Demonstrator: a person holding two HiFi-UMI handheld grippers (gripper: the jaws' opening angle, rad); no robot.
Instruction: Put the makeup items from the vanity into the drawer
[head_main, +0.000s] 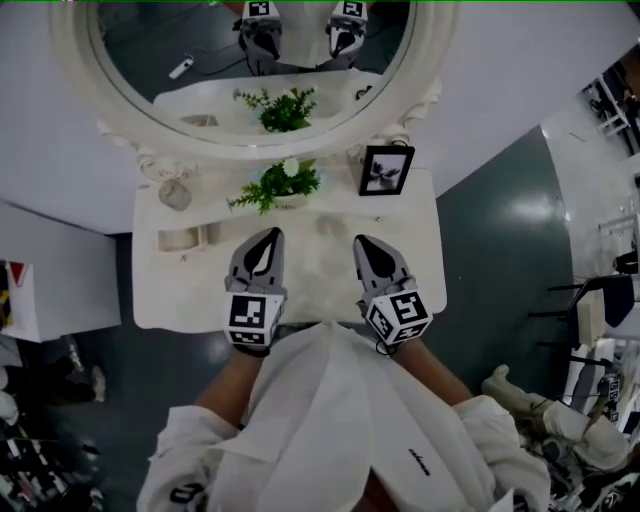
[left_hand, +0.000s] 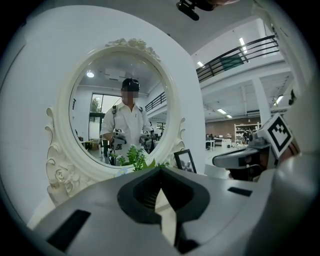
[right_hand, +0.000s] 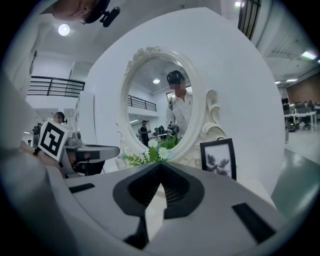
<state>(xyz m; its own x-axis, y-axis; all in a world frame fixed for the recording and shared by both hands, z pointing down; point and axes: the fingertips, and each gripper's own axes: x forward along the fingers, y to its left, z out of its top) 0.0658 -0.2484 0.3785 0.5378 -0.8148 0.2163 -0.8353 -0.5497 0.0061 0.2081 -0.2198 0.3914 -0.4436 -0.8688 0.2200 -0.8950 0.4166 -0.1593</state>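
- Jaws of the left gripper (head_main: 270, 236) pressed fully together, with nothing between them; only a thin slit of light below the meeting tips in its own view.
- Jaws of the right gripper (head_main: 362, 243) closed tip to tip in the same way, also empty.
- Both held side by side above the front half of the vanity (head_main: 425, 290), apart from each other and pointing towards the mirror (head_main: 200, 50).
- A marker cube (head_main: 250, 316) at the near end of the left tool and another at the near end of the right, just over the vanity's front edge.
- Makeup items (head_main: 183, 238), small and cream-coloured, on the left part of the vanity top, to the left of the left gripper and clear of it; too small to name one by one.
- A round clear jar (head_main: 175, 193) further back on the same side, near the foot of the mirror frame.
- A green plant (head_main: 283, 183) with a white flower at the middle back, ahead of both tools and between their lines of aim.
- A black framed picture (head_main: 385, 170) standing upright to the right of the plant, against the mirror's base.
- White sleeves (head_main: 330, 420) of the person at the bottom of the head view, and the person's reflection with both tools in the mirror glass.
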